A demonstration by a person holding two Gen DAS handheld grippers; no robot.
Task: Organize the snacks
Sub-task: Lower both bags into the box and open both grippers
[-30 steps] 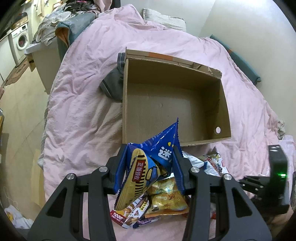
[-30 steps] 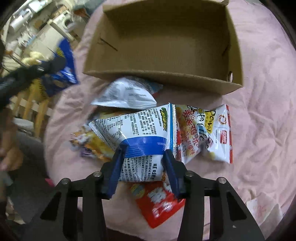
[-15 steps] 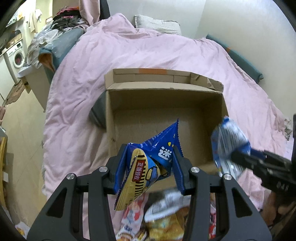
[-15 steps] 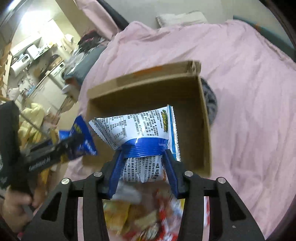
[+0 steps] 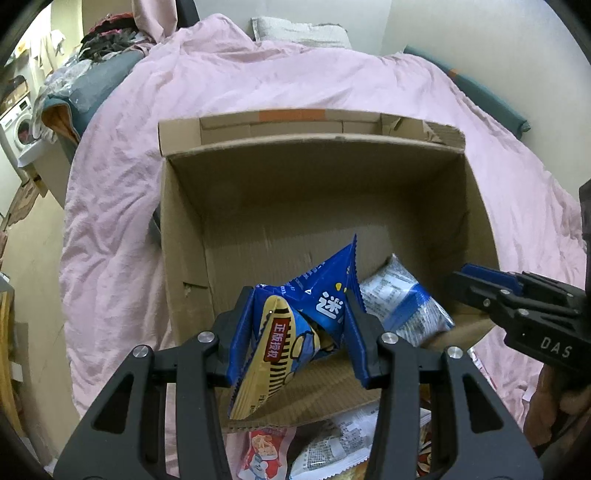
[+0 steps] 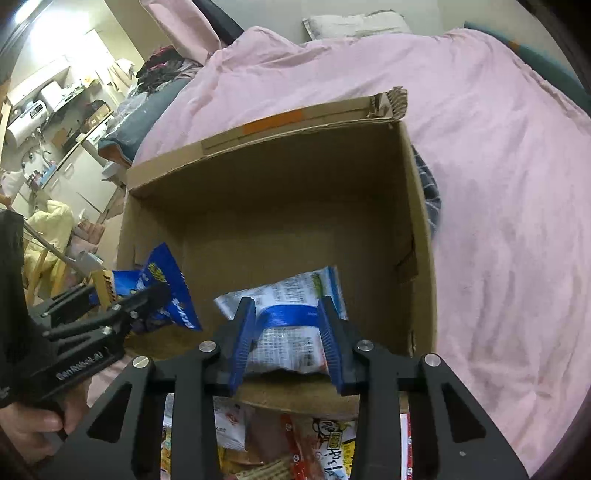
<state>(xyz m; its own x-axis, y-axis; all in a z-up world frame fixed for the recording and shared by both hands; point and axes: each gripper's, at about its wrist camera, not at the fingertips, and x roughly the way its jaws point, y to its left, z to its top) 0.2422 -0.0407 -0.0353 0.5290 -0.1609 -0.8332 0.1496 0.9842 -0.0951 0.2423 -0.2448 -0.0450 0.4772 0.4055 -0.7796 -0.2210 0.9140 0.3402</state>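
An open cardboard box [image 5: 192,236] [image 6: 417,206] lies on a pink bed. My left gripper [image 5: 299,332] is shut on a blue and yellow snack bag [image 5: 295,332] and holds it over the box's near wall; the bag also shows in the right wrist view [image 6: 166,291]. My right gripper [image 6: 286,339] has its jaws wider than before around a white and blue snack bag [image 6: 291,325], which rests inside the box near the front wall; it also shows in the left wrist view [image 5: 402,302]. More snack packets [image 6: 325,443] [image 5: 325,450] lie on the bed in front of the box.
The pink duvet [image 5: 258,81] surrounds the box. A dark cloth [image 6: 428,192] is tucked beside the box's right wall. A pillow [image 5: 299,31] lies at the bed's head. Furniture and a washing machine [image 5: 18,122] stand off the bed's left side.
Both grippers moved forward over the box with their bags. The right jaws have widened, and the white and blue bag now lies inside the box.
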